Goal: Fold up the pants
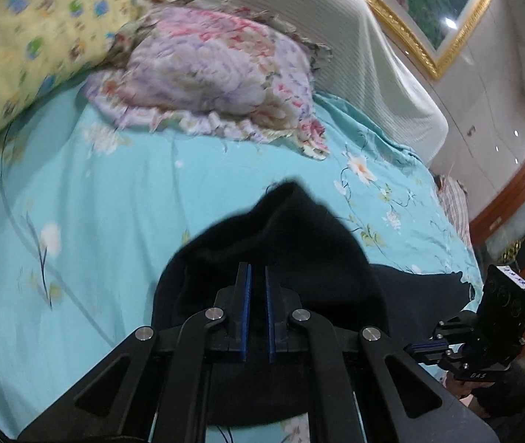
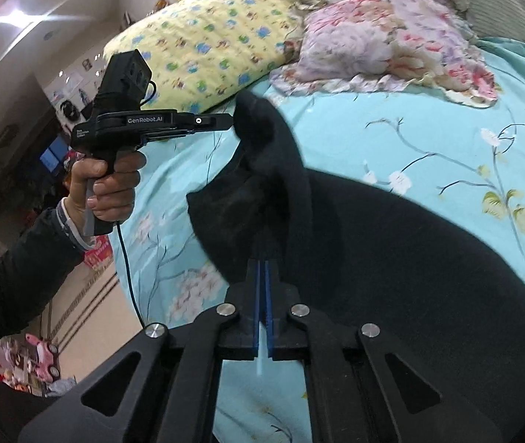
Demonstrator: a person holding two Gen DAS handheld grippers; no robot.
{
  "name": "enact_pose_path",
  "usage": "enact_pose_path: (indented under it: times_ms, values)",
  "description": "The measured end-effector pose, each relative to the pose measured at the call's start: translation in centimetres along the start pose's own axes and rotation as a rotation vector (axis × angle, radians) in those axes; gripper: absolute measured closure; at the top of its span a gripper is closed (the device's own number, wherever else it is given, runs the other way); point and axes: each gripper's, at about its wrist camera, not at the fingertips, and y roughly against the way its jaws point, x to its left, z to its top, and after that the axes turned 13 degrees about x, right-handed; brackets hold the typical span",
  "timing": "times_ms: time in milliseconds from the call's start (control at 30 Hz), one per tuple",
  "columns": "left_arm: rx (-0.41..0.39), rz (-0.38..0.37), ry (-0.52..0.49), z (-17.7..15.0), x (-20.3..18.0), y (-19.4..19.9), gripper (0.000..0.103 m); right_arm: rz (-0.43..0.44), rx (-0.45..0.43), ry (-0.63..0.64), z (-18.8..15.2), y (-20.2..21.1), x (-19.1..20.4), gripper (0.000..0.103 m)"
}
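Note:
Black pants (image 2: 410,258) lie on a teal flowered bedsheet (image 2: 428,129). One edge of them is lifted into a peak. In the right wrist view my left gripper (image 2: 231,122), held by a hand (image 2: 107,181), pinches the top of that raised fold. In its own view the left gripper (image 1: 257,269) has its blue pads close together, and the black pants (image 1: 280,229) are bunched over and between them. My right gripper (image 2: 264,264) is shut, its pads nipping the pants' near edge. It also shows low on the right of the left wrist view as the right gripper (image 1: 408,349).
A pink flowered pillow (image 1: 207,74) and a yellow pillow (image 1: 22,37) lie at the head of the bed, against a white covered headboard (image 1: 354,55). A gold-framed picture (image 1: 428,0) hangs above. A black cable (image 2: 129,277) hangs from the left gripper. The bed's left edge drops to a cluttered floor (image 2: 40,361).

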Motion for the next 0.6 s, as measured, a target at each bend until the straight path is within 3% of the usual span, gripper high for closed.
enact_pose_path:
  times_ms: [167, 200, 267, 300, 333, 367, 433, 600]
  values:
    - [0.005, -0.011, 0.049, -1.3, 1.2, -0.1, 0.098, -0.009, 0.008, -0.045, 0.0, -0.6, -0.3, 0.099]
    - [0.005, -0.01, 0.048, -1.1, 1.2, -0.1, 0.098, -0.028, 0.005, -0.056, 0.2, -0.5, -0.6, 0.093]
    - [-0.004, -0.003, 0.035, -0.2, 1.0, 0.4, 0.094, -0.087, 0.001, -0.063, 0.3, -0.5, -0.5, 0.059]
    - [-0.008, 0.0, 0.018, 0.6, 0.8, 0.6, 0.089, -0.108, -0.003, -0.069, 0.4, -0.5, -0.6, 0.027]
    - [-0.009, -0.002, 0.001, 1.3, 0.6, 0.7, 0.078, -0.114, -0.016, -0.073, 0.4, -0.3, -0.7, 0.019]
    - [-0.008, -0.001, -0.016, 2.1, 0.3, 0.8, 0.061, -0.107, -0.042, -0.073, 0.4, -0.1, -0.7, 0.019]
    - [0.007, -0.006, -0.05, 4.0, -0.3, 0.3, 0.039, -0.085, -0.059, -0.086, 0.7, -0.1, -1.1, 0.019]
    - [0.099, 0.004, -0.141, 7.8, -1.9, -3.0, 0.036, -0.089, -0.042, -0.116, 1.4, -1.3, -1.8, 0.022]
